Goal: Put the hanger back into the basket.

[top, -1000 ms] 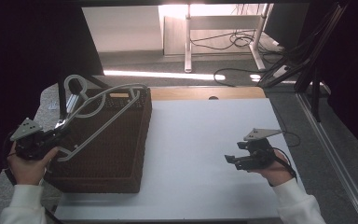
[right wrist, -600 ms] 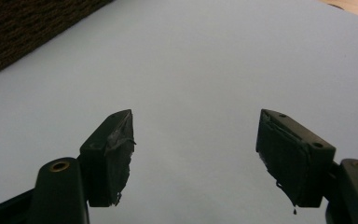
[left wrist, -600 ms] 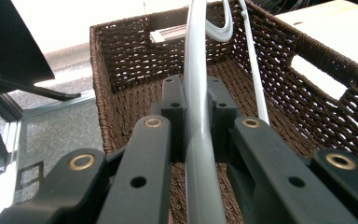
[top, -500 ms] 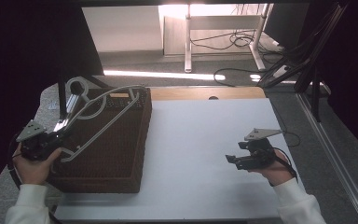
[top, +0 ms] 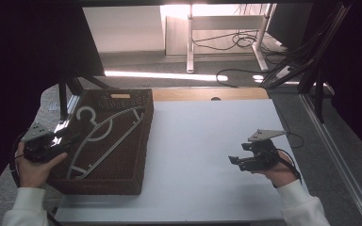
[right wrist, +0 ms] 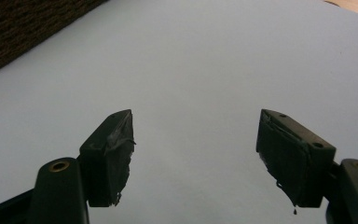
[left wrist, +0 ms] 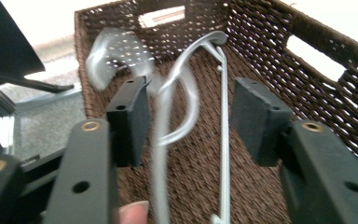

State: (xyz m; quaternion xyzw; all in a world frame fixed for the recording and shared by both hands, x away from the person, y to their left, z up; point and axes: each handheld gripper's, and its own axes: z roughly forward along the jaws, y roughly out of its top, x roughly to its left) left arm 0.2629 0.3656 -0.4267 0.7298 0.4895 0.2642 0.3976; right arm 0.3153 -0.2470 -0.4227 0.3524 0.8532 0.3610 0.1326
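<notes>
A pale grey clothes hanger (top: 115,117) lies slanted inside a dark brown wicker basket (top: 139,141) at the table's left. My left gripper (top: 71,140) is at the basket's left rim and is open. In the left gripper view the hanger's thin bars (left wrist: 223,116) pass between the spread jaws (left wrist: 189,119) without touching either pad, and the hook is blurred. My right gripper (top: 235,153) hovers over the white table (top: 193,141) at the right, open, with nothing between its jaws (right wrist: 196,140).
The basket's woven walls (left wrist: 279,32) have handle cut-outs. A corner of the basket (right wrist: 23,23) shows far off in the right gripper view. Beyond the table are a wooden strip (top: 207,94), desk legs and floor cables (top: 235,40).
The hanger was held up with its hook above the basket's far rim; it has dropped down into the basket. The left gripper moved slightly right toward the rim. The right gripper stayed put.
</notes>
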